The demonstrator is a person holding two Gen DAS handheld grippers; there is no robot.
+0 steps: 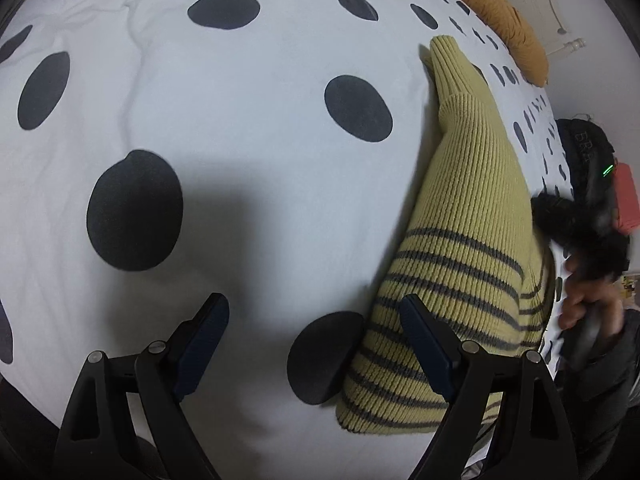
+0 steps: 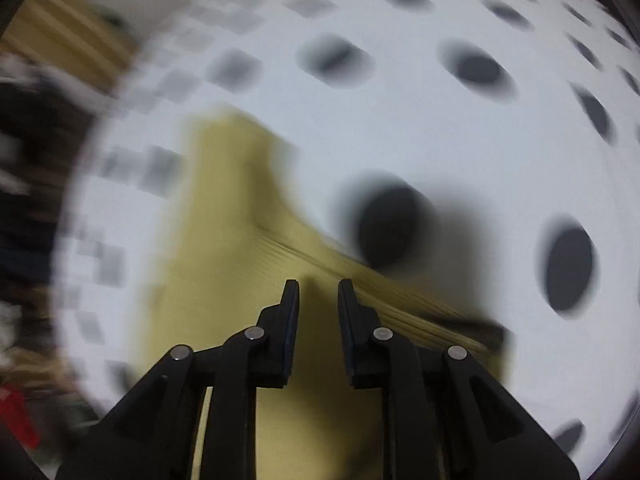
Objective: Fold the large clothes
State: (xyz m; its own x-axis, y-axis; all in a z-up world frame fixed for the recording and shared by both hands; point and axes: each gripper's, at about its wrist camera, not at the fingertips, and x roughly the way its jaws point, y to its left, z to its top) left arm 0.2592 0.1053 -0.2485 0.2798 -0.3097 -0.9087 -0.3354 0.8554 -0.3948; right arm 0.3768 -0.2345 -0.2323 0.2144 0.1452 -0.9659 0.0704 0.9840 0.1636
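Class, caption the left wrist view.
Open left gripper hovers over a striped yellow sweater on a spotted bedsheet.

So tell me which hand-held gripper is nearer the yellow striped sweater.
Hard to call. The left hand-held gripper hangs open over the yellow striped sweater's striped edge; the right hand-held gripper, nearly shut, hangs directly over the knit.

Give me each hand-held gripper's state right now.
Left hand-held gripper: open, holding nothing, over the sweater.
Right hand-held gripper: shut, nothing visibly held.
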